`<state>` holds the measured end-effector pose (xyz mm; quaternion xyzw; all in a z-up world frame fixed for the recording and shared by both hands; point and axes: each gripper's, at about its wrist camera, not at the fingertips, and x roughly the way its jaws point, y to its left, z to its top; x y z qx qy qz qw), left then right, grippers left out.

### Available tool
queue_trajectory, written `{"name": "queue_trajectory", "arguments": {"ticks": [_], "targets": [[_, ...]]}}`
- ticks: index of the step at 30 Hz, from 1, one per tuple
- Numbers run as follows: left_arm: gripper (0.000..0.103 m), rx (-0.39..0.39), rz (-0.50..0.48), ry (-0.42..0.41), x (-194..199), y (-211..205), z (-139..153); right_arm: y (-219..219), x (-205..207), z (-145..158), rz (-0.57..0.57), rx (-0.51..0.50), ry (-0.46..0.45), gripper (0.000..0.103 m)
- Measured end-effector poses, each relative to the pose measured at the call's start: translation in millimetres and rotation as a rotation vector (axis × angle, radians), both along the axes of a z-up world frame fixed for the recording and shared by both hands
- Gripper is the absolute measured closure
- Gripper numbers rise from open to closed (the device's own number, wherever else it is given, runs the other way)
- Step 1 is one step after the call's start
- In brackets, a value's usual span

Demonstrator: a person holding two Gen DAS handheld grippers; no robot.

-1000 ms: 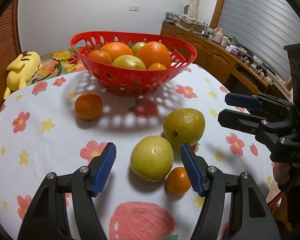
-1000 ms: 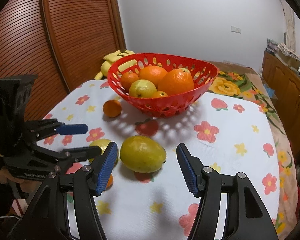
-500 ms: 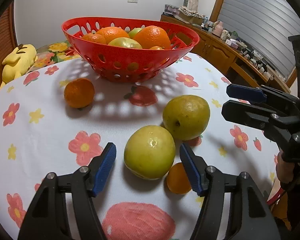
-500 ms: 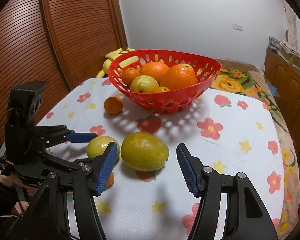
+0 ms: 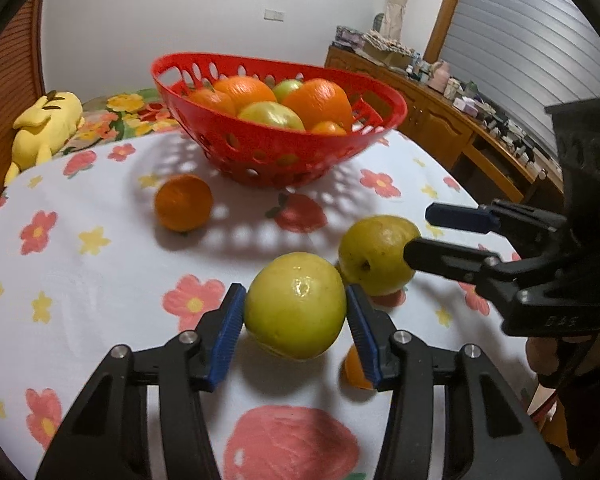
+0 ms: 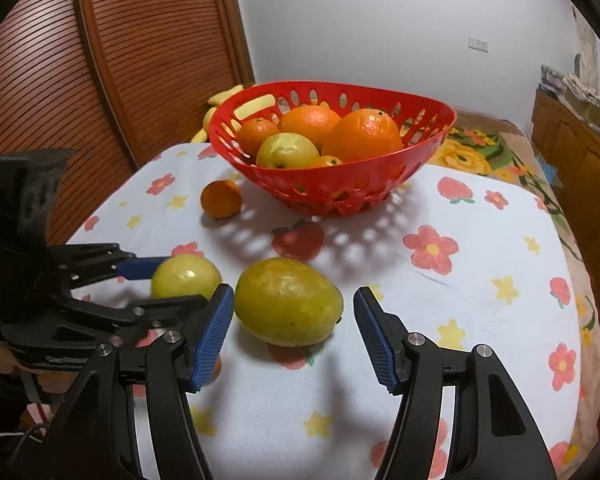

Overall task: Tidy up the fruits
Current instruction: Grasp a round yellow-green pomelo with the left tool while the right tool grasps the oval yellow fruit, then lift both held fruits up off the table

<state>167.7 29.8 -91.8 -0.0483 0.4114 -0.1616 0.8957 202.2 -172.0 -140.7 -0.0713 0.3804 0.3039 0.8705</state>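
On the flowered surface (image 5: 100, 264), our left gripper (image 5: 295, 330) has closed in over the last second: its fingers now clamp the round green fruit (image 5: 296, 306). Our right gripper (image 6: 294, 330) keeps its fingers apart around the oval fruit (image 6: 288, 300), both short of the red basket (image 5: 276, 160).

A red perforated basket (image 5: 284, 160) sits upright, piled with oranges and green-yellow fruit. Just in front of it, to its left, a small orange (image 5: 183, 203) lies loose. Further in front sits a round yellow-green fruit (image 5: 295, 306), glossy on top, and beside it a larger oval yellow-green fruit (image 6: 288, 301) on its side. A tiny orange (image 5: 355, 368) peeks out behind the round one, farthest from the basket.
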Motion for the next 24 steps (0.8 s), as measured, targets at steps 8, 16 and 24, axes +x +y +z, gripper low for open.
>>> {"name": "queue_trajectory", "arguments": {"ticks": [8,16,24], "targets": [[0.053,-0.003,0.025,-0.043,-5,10,14,10,8,-5,0.007,0.000,0.019,0.033],[0.053,0.001,0.030,-0.068,-8,11,24,19,13,-12,0.009,-0.029,0.021,0.030],[0.053,0.002,0.029,-0.077,-11,11,27,21,19,-20,0.008,-0.050,0.039,0.029]]}}
